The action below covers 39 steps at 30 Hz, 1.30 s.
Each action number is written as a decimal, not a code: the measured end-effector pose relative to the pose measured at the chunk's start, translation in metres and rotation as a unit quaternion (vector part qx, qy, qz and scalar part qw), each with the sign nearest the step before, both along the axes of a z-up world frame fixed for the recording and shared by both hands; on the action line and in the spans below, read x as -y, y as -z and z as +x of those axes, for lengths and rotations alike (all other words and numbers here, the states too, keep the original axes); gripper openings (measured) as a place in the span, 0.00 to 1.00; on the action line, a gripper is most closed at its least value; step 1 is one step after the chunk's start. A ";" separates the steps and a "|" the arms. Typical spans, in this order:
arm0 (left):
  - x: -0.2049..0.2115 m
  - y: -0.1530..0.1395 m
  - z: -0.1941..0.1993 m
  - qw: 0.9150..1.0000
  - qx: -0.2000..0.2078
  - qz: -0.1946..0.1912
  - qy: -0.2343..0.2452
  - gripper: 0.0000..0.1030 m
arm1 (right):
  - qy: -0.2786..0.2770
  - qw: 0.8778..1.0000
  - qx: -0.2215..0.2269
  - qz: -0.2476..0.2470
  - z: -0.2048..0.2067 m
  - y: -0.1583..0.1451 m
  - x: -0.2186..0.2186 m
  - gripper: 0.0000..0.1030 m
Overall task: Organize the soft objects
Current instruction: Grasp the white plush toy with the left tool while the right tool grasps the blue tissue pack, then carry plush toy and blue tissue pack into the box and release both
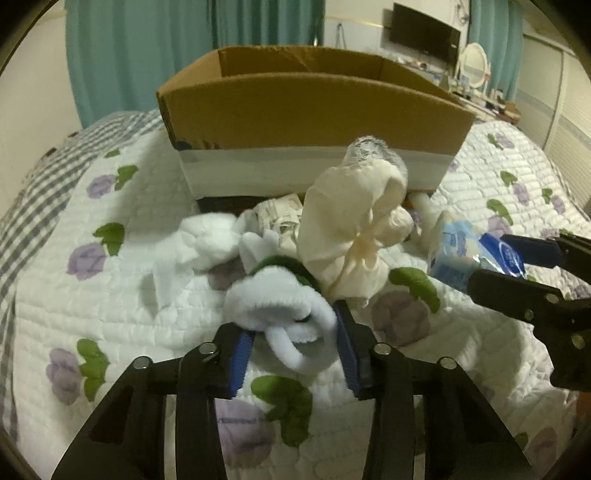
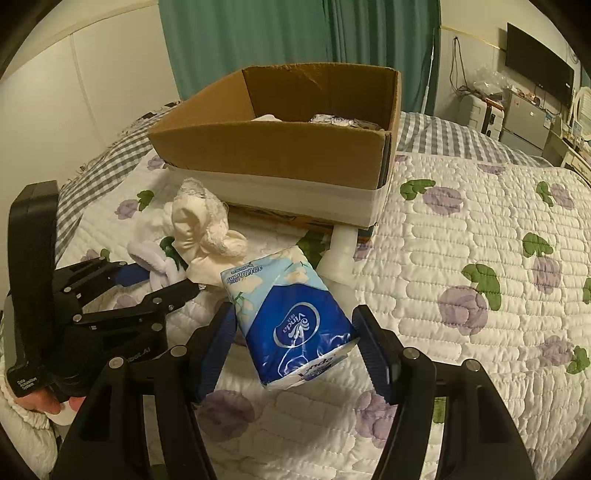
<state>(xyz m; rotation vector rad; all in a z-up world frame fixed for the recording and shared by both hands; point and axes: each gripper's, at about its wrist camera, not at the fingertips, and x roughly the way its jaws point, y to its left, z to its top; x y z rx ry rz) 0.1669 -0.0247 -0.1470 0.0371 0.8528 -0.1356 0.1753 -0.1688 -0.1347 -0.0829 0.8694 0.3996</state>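
My left gripper (image 1: 293, 347) is shut on a white plush toy with a green collar (image 1: 280, 306), held just above the quilt. A cream cloth bundle with lace (image 1: 354, 229) lies right beyond it, in front of the cardboard box (image 1: 314, 107). My right gripper (image 2: 295, 332) is shut on a blue Vinda tissue pack (image 2: 291, 317), lifted over the bed. It also shows at the right of the left wrist view (image 1: 476, 258). The box (image 2: 280, 155) holds a few items inside, partly hidden. The left gripper (image 2: 147, 284) appears at the left of the right wrist view.
The bed is covered by a white quilt with purple flowers (image 2: 461, 306) and a grey checked sheet (image 1: 44, 173) behind. A white object (image 2: 340, 254) pokes out from under the box. Teal curtains (image 1: 147, 48) hang behind; a TV (image 1: 424, 33) and dresser stand far right.
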 end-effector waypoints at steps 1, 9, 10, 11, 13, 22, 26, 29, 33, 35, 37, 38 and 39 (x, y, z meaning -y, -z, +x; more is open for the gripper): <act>-0.001 -0.002 -0.002 1.000 0.002 -0.001 0.003 0.37 | 0.001 1.000 0.002 0.000 -0.001 -0.001 0.000 0.63; -0.002 -0.028 -0.031 0.999 0.028 0.002 0.023 0.36 | 0.011 1.000 0.024 0.003 -0.019 -0.021 0.004 0.63; -0.001 -0.031 -0.035 0.999 0.030 0.002 0.023 0.36 | 0.013 1.000 0.028 0.004 -0.023 -0.025 0.004 0.63; -0.001 -0.034 -0.039 0.999 0.033 0.003 0.024 0.36 | 0.014 0.999 0.032 0.005 -0.026 -0.029 0.005 0.63; 0.001 -0.044 -0.051 0.999 0.042 0.006 0.027 0.36 | 0.017 0.999 0.041 0.008 -0.035 -0.038 0.006 0.62; 0.001 -0.088 -0.087 0.996 0.081 -0.010 0.038 0.36 | 0.026 0.996 0.082 0.024 -0.076 -0.085 0.006 0.62; -0.001 -0.113 -0.090 0.994 0.105 -0.006 0.043 0.36 | 0.023 0.993 0.111 0.027 -0.087 -0.111 0.004 0.62; 0.001 -0.136 -0.087 0.991 0.125 -0.004 0.051 0.36 | 0.021 0.990 0.135 0.033 -0.087 -0.135 0.003 0.62; 0.004 -0.162 -0.074 0.987 0.153 0.000 0.057 0.36 | 0.022 0.985 0.170 0.031 -0.079 -0.167 0.003 0.62; 0.003 -0.171 -0.064 0.985 0.160 -0.004 0.057 0.36 | 0.022 0.983 0.182 0.029 -0.070 -0.179 0.002 0.62; 0.003 -0.179 -0.047 0.984 0.168 -0.007 0.057 0.36 | 0.024 0.981 0.192 0.032 -0.056 -0.191 0.002 0.62; 0.004 -0.182 -0.041 0.984 0.170 -0.007 0.056 0.36 | 0.027 0.980 0.196 0.032 -0.047 -0.196 0.001 0.62; 0.003 -0.184 -0.033 0.984 0.171 -0.008 0.055 0.36 | 0.028 0.979 0.200 0.032 -0.039 -0.200 0.001 0.62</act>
